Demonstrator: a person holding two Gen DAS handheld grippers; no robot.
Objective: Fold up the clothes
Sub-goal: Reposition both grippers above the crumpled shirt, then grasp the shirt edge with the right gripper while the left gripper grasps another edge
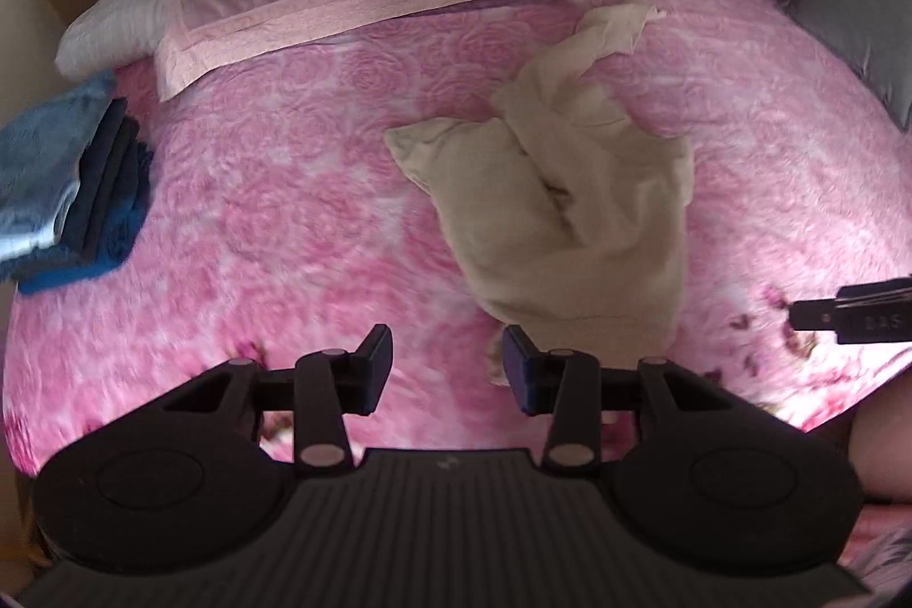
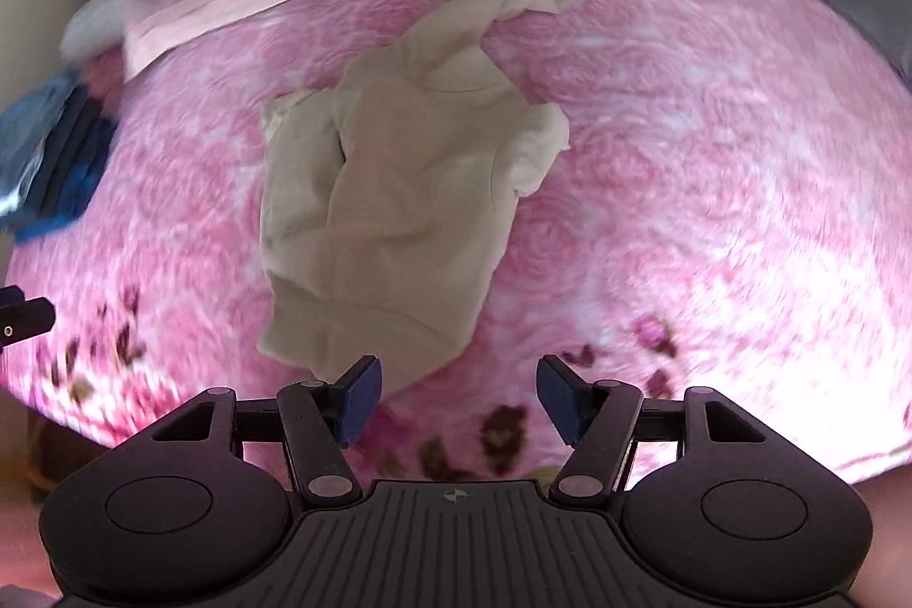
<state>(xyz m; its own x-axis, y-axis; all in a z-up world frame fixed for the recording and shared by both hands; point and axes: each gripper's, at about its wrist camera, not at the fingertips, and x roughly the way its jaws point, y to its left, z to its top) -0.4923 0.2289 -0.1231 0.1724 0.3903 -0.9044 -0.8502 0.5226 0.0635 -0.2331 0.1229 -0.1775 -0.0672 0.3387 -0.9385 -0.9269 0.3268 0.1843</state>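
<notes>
Both wrist views overlook the same bed [image 1: 285,209].

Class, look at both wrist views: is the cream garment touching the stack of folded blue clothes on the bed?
Apart. In the left wrist view, bare pink bedspread separates the cream garment from the blue stack.

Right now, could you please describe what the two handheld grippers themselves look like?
Both are matte black plastic. The left gripper and right gripper each have a ribbed central body, rounded side housings with oval recesses, and linkage arms with pale round pivot pins. The fingers carry dark blue pads. A small cross-shaped mark sits on each ribbed body. No cables or sleeves show.
</notes>
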